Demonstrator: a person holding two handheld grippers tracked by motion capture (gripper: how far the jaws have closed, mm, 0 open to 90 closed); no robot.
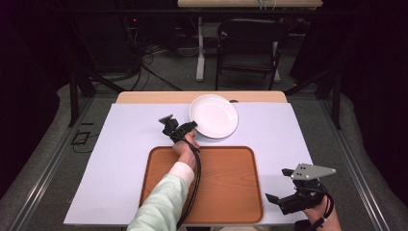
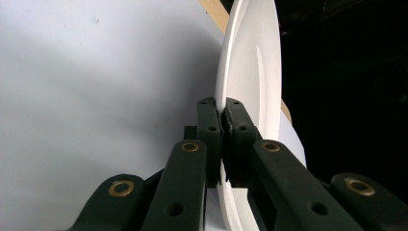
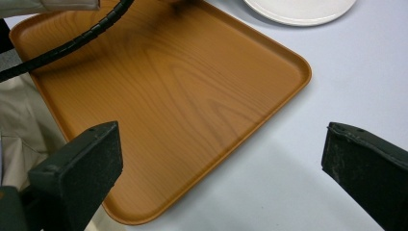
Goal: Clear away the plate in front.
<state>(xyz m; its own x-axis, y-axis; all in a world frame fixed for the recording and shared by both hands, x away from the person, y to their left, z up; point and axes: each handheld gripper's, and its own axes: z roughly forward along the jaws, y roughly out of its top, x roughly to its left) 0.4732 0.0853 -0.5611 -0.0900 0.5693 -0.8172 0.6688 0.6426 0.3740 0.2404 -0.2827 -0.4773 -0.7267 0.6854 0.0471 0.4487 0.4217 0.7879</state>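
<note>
A: Your left gripper [image 1: 191, 126] is clamped on the near-left rim of the round white ceramic plate [image 1: 214, 115]; plate sits on the pale lilac table cover [image 1: 110, 163], just beyond the brown wood-grain tray [image 1: 231, 187].

B: Right gripper [image 1: 284, 185]?

A: Jaws wide apart, nothing btwn them, right of the tray. Your left forearm reaches across the tray. Dark room, black folding chair [image 1: 248, 45] behind.

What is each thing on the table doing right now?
White plate: empty, its near rim pinched.
Left hand-held gripper: shut on the plate's rim.
Right hand-held gripper: open, holding nothing, above the table beside the tray.
Wooden tray: flat on the table, nothing in it; the person's left forearm reaches across above it.
</note>
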